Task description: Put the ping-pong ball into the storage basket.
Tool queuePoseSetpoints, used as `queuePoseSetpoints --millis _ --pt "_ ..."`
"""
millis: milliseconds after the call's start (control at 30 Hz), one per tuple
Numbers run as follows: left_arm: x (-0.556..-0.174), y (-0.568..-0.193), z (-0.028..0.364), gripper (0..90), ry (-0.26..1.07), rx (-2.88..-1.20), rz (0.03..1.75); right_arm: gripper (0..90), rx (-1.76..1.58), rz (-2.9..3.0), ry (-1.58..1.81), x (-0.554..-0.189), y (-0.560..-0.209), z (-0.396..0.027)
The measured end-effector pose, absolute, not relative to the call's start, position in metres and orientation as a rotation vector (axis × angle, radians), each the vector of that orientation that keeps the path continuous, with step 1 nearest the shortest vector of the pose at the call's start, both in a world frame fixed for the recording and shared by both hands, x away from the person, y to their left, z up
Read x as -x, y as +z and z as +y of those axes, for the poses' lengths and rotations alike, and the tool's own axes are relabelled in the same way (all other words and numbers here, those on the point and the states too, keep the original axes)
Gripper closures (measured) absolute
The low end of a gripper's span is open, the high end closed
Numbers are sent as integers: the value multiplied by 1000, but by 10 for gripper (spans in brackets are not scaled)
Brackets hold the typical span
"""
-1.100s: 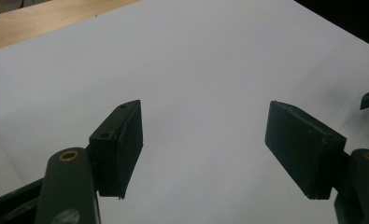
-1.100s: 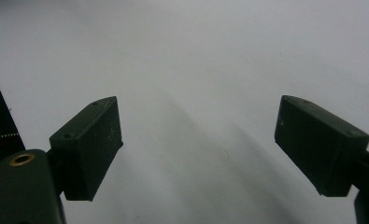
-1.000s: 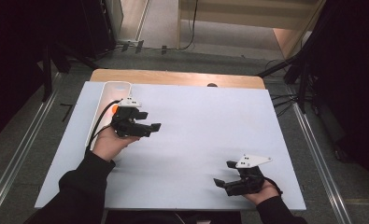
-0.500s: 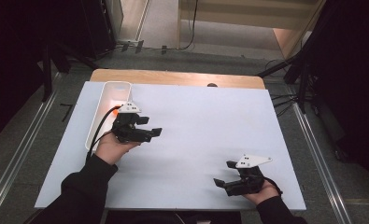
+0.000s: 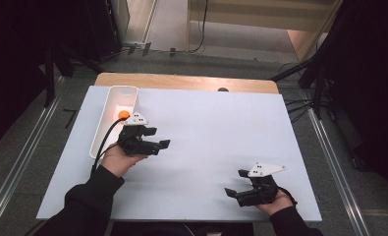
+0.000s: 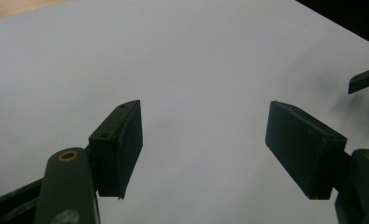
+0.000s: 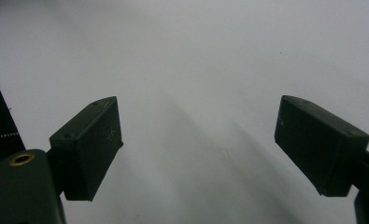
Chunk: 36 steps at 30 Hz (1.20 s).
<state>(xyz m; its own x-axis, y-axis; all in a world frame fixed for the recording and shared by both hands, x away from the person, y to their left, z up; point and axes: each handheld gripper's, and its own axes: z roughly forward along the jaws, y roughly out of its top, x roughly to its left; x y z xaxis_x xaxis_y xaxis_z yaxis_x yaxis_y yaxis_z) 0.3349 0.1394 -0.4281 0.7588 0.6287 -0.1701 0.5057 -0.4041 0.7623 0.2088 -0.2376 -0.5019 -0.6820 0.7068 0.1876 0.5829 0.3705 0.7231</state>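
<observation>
My left gripper [image 5: 159, 137] is held in a hand over the left half of the pale table sheet [image 5: 216, 123], jaws pointing right. In the left gripper view it [image 6: 203, 140] stands open with bare sheet between its pads. Just behind it lies a long white tray [image 5: 103, 129] with an orange ball [image 5: 124, 115] inside. My right gripper [image 5: 234, 182] rests near the front right, jaws pointing left. The right gripper view shows it [image 7: 198, 140] open, with nothing between the pads.
A strip of bare wooden tabletop [image 5: 181, 81] runs along the back edge, with a small dark spot [image 5: 223, 90] on it. Black stands and cables surround the table on the grey floor. A jaw tip of the right gripper [image 6: 365, 78] pokes into the left gripper view.
My left hand has drifted a little toward the near edge, away from the tray. The right gripper has stayed put. Both jaws keep the same opening.
</observation>
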Motion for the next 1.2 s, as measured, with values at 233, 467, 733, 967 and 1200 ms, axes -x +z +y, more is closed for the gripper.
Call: queuePoseSetpoints --millis 233,467,733,967,1200 --pt "-331 -434 139 281 208 -2097 845 135 -1170 2472 1201 -209 -502 -237" --pt "-326 -437 137 238 196 -2106 825 135 -1174 2472 1197 -208 -502 -237" --pt "-317 -441 137 242 238 -2099 776 135 -1168 2478 1189 -208 -502 -237" --pt "-310 -443 137 242 223 -2104 758 135 -1173 2480 1185 -208 -502 -237" --pt "-305 -445 140 242 207 -2103 745 135 -1181 2486 1185 -208 -502 -237"
